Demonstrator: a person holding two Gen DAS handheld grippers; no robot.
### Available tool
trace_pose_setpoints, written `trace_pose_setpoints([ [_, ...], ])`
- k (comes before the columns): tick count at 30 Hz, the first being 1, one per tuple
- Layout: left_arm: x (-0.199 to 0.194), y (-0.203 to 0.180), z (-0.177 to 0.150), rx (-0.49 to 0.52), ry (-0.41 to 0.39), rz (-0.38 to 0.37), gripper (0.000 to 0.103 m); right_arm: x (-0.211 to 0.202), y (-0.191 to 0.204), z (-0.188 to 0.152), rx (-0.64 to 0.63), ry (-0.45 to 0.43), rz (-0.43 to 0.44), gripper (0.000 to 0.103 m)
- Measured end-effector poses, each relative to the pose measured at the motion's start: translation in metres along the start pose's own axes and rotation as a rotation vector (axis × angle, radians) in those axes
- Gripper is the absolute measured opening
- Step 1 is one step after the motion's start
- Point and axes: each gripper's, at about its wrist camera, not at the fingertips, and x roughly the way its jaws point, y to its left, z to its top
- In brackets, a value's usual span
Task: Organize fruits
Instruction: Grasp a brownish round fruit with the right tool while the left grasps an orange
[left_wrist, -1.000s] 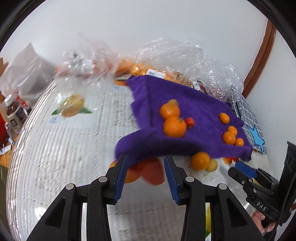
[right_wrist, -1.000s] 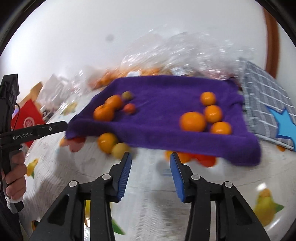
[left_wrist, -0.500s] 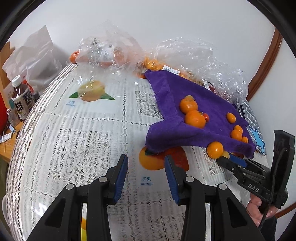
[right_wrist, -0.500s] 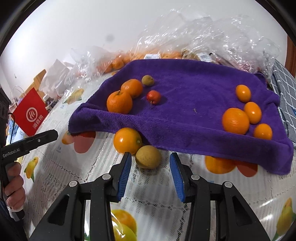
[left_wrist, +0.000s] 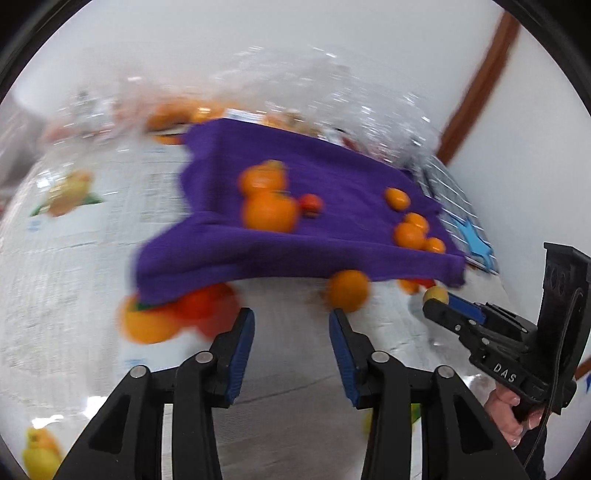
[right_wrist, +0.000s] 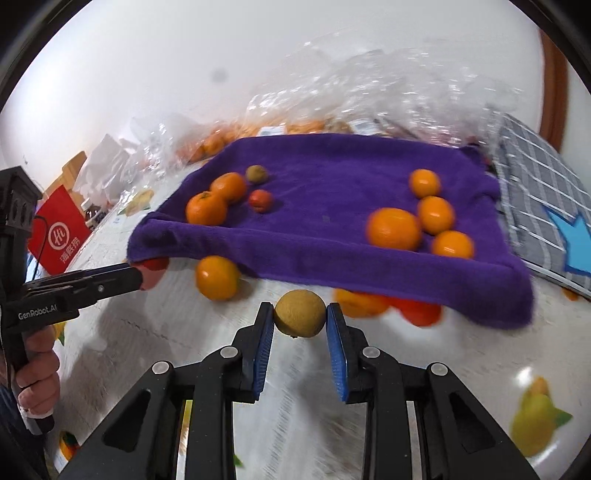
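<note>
A purple towel lies on the table with several oranges on it: a left group with a small red fruit and a yellow-green one, and a right group. My right gripper is shut on a yellow-brown round fruit just in front of the towel's near edge. A loose orange sits on the table left of it. My left gripper is open and empty, near the same loose orange. The towel shows there too.
Clear plastic bags with more oranges lie behind the towel. A grey checked cloth with a blue star lies to the right. A red paper bag stands at the left. The tablecloth carries printed fruit pictures.
My right gripper has moved forward and closed on the yellow-brown fruit, which lay free on the table before. My left gripper has swung closer to the towel and the loose orange.
</note>
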Motion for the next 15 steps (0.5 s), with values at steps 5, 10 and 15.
trace_pose_setpoints([
  [5,0.028,-0.036,0.007,0.046,0.023,0.044,0.042,-0.021,-0.029,-0.015,0.025,-0.014,-0.043,0.029],
  [10,0.051,-0.048,0.014,0.044,0.050,0.102,0.042,-0.037,-0.050,-0.028,0.039,-0.023,-0.072,0.029],
  [15,0.052,-0.052,0.017,0.041,0.066,0.092,0.033,-0.048,-0.063,-0.033,0.060,-0.038,-0.083,0.029],
])
